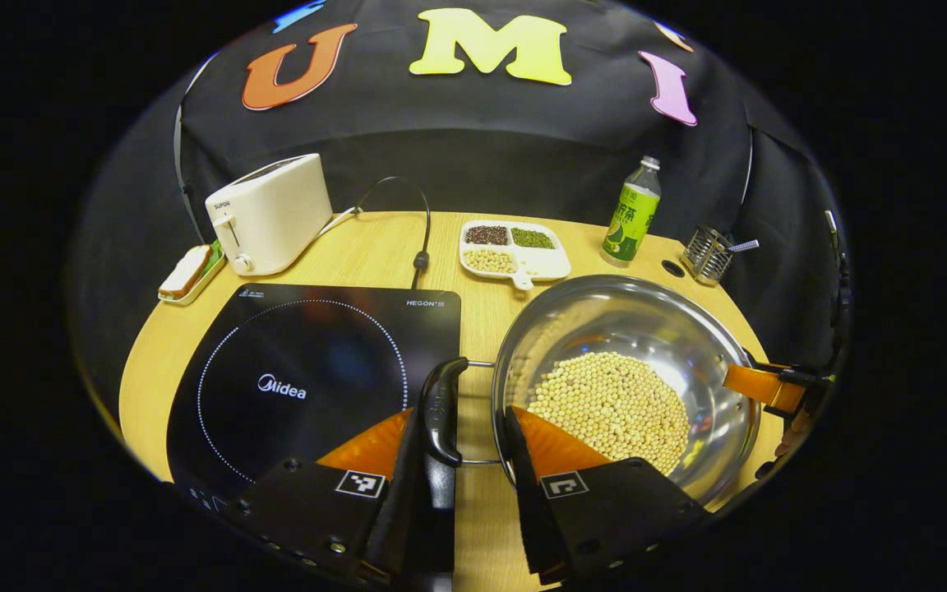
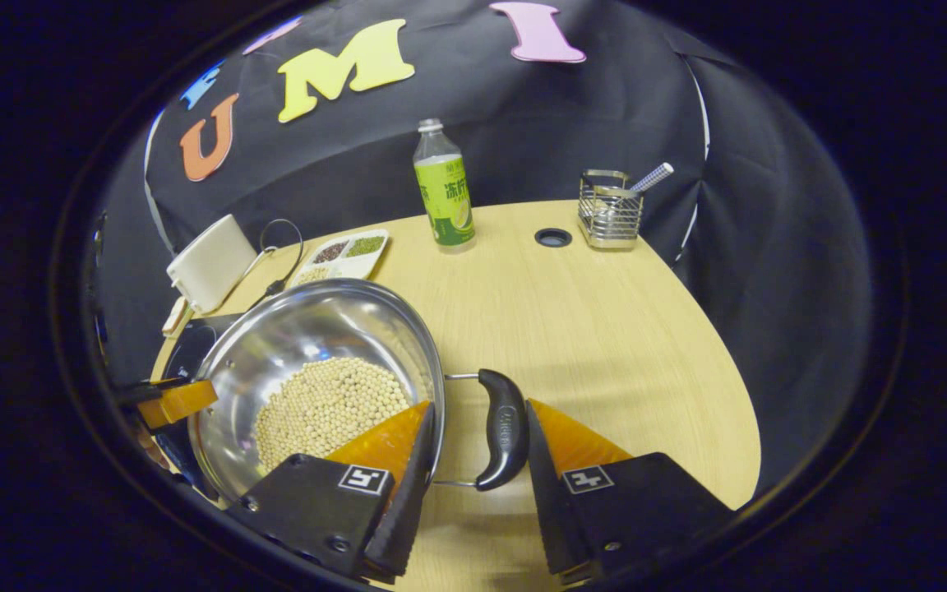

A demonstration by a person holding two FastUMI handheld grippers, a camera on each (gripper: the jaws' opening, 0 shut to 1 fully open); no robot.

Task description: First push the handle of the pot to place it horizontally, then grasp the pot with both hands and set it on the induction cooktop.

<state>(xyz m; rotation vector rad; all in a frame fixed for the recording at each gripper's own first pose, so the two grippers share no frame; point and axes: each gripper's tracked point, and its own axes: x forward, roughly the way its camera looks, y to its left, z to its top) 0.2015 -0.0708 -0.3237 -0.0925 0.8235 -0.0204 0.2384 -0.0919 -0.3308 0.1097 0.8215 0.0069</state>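
So the surface (image 1: 375, 255) was a light wood top backed by black cloth. Going left to right in the left gripper view: a small dish with a sponge (image 1: 187, 273), a cream toaster (image 1: 270, 214), the black induction cooktop (image 1: 309, 378) in front of it, a divided tray of beans (image 1: 513, 249), a green-labelled bottle (image 1: 631, 215) and a wire utensil holder (image 1: 706, 255) at the far right.

The steel pot (image 1: 671, 329), with pale soybeans (image 1: 613, 407) in the bottom, sat on the wood just right of the cooktop, not on it. The left gripper (image 1: 469, 427) was spread open with the pot's left handle (image 1: 441, 411) between its fingers, lying against the left finger, right one at the pot's rim.

In the right gripper view, the right gripper (image 2: 478, 432) was open too, its fingers either side of the right handle (image 2: 500, 427), left one over the rim, neither clearly pressing.
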